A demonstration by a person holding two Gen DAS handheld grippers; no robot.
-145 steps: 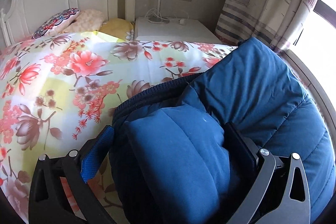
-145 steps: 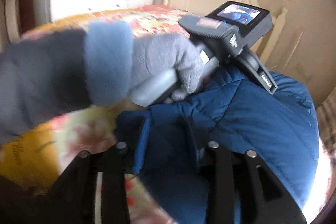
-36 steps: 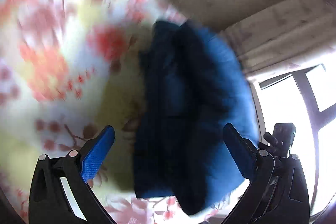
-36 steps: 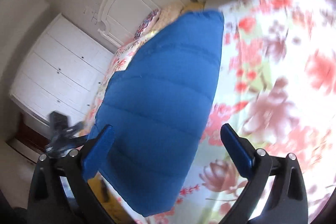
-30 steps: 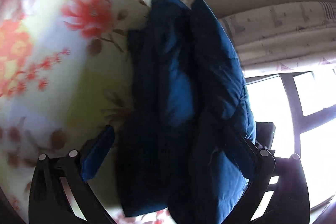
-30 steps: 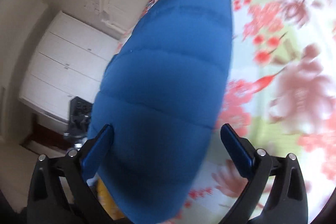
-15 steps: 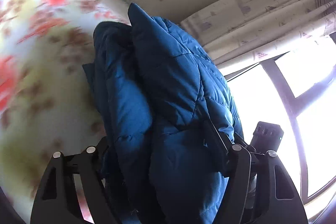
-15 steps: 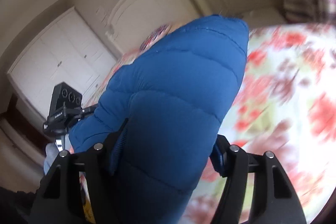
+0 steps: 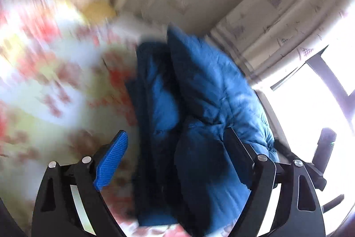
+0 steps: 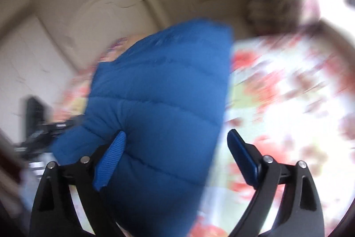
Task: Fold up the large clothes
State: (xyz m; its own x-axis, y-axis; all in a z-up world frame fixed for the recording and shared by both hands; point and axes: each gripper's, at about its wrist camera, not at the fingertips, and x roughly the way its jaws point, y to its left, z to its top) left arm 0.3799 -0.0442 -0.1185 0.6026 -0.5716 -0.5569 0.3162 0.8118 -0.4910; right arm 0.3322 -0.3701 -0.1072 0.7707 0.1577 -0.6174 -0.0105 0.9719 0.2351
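Note:
A folded blue padded jacket [image 9: 199, 117] lies in a thick bundle on the floral bedspread [image 9: 55, 86]. My left gripper [image 9: 175, 152] is open, its jaws wide on either side of the bundle's near end, with the left blue pad [image 9: 111, 159] clear of the cloth. In the right wrist view the jacket [image 10: 164, 103] fills the middle. My right gripper [image 10: 175, 152] is open around its near end, the right pad [image 10: 241, 154] apart from the cloth. Both views are motion-blurred.
The white headboard [image 10: 115, 12] and a wardrobe [image 10: 26, 54] stand behind the bed. Curtains [image 9: 277, 14] and a bright window [image 9: 310, 103] are on the right. The other gripper's handle [image 9: 324, 148] shows beyond the jacket; the bedspread [image 10: 288, 108] spreads to the right.
Both grippers' jaws have opened wider from half a second ago, when they pressed on the jacket. Both cameras are swinging and the views blur.

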